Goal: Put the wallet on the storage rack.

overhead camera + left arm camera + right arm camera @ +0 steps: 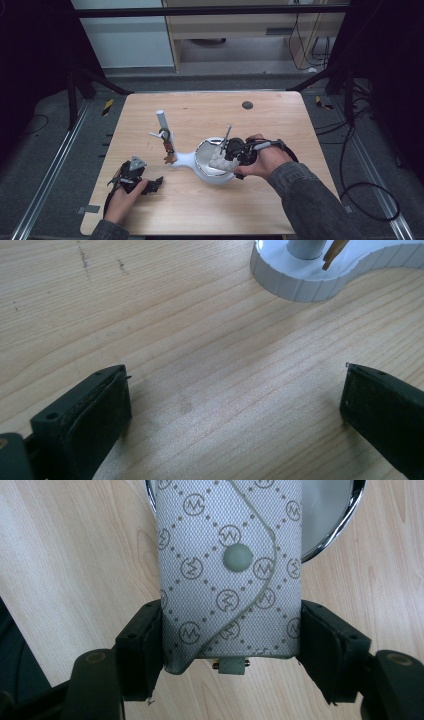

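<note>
R gripper (230, 645): jaws clamped on both sides of grey patterned pouch (230, 570), held over mirror (327, 515).
L gripper (235, 405): jaws wide apart, holding nothing, low over wooden table (175, 340).
Stand (305, 275): white base nr L gripper.

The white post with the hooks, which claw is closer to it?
Left. The left claw rests on the table just in front of the white post; the right claw holds a patterned pouch over the mirror dish.

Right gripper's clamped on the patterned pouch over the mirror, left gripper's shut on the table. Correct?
Not quite: the left gripper is open, its fingers wide apart over bare table, as the left gripper view shows. The right gripper does clamp the patterned pouch over the mirror.
</note>
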{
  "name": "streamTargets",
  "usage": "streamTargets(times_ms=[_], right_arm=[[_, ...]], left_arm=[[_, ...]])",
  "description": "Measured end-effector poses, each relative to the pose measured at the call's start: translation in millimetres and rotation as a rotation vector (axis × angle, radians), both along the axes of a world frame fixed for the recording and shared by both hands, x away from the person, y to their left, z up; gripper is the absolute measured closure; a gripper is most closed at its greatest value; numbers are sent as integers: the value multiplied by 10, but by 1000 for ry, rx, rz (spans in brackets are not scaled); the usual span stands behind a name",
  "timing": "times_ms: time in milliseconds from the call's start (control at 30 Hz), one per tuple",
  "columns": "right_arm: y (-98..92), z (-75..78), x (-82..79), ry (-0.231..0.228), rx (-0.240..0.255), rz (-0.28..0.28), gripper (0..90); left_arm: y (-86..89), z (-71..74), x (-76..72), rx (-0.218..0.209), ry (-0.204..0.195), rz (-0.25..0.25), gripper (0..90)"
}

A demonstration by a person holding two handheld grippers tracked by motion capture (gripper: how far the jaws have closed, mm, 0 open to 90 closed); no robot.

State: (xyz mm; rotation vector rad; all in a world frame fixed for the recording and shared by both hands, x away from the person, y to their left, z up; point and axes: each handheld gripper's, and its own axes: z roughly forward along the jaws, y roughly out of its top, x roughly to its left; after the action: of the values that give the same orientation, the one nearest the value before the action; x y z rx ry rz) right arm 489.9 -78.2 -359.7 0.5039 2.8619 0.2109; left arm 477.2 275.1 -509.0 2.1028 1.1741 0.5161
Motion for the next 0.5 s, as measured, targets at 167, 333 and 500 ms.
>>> streamTargets(times_ms=[167,333,500], right_arm=[[23,-5,14,6,-3,0,319],[43,-11,39,10,-18,-7,319],[54,-20,57,13,-24,-7,319]], left_arm=[[-2,0,0,0,0,0,0],[-3,0,0,-1,0,-1,0],[-5,0,1,-1,1,-2,0]])
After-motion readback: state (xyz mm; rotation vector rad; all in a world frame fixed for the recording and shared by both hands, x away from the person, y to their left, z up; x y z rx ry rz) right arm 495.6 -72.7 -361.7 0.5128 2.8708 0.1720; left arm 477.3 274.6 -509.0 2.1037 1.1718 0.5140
